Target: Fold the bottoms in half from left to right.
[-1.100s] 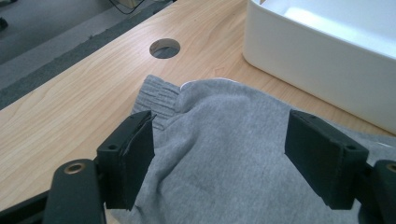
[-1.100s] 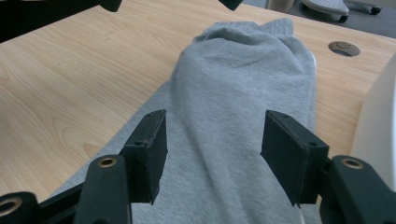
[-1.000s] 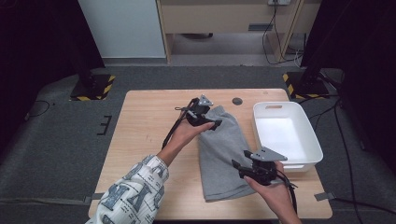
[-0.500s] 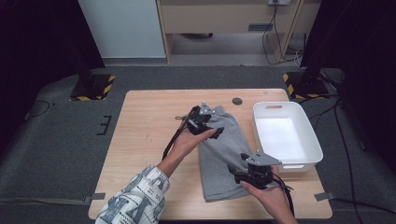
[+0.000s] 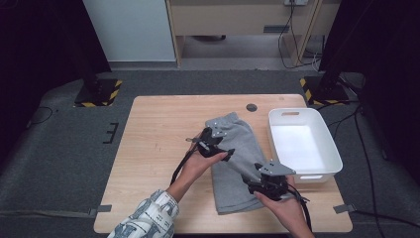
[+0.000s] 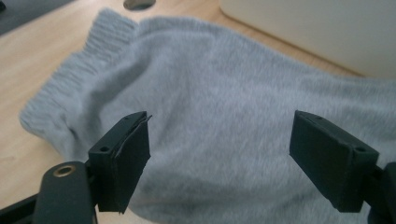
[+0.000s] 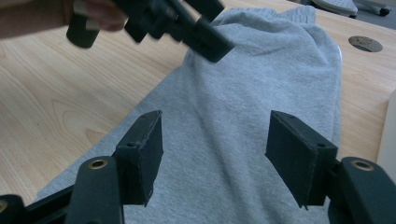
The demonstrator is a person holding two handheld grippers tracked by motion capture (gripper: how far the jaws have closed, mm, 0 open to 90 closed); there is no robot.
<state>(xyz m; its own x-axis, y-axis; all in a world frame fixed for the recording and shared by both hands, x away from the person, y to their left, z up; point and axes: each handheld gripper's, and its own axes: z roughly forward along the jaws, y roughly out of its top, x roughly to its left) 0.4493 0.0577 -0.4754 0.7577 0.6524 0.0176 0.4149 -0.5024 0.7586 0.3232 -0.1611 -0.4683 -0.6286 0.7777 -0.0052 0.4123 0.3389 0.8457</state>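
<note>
While both hands hover over it, the grey sweater [image 5: 236,163] lies folded lengthwise in the middle-right of the wooden table [image 5: 153,148], ribbed end pointing to the far edge, other end near the person's side. White plastic bin [image 5: 303,145] sits just beside it on the right, w/ a small dark round thing [image 5: 251,107] on the tabletop near the far edge btw the two.

Left gripper [image 5: 224,152] is over the upper-left part of the sweater, about where the fabric meets bare wood. In the left gripper view its jaws stand wide apart w/ nothing pinched, just grey knit [image 6: 219,116] behind them and the ribbed hem [image 6: 79,74] off to the upper left. Can't tell if the tips actually touch the cloth.

Right gripper [image 5: 253,182] is at the lower-right edge of the sweater, close to the bin's near corner. Its jaws have just been closing a bit, but they're spread apart and no fabric is clamped btw them; the right gripper view shows the sweater [image 7: 261,93] running away past the pads, and the left gripper [image 7: 201,35] hanging over it farther off, blurry.

Patterned sleeve [image 5: 146,218] on the left arm comes in at the bottom.
</note>
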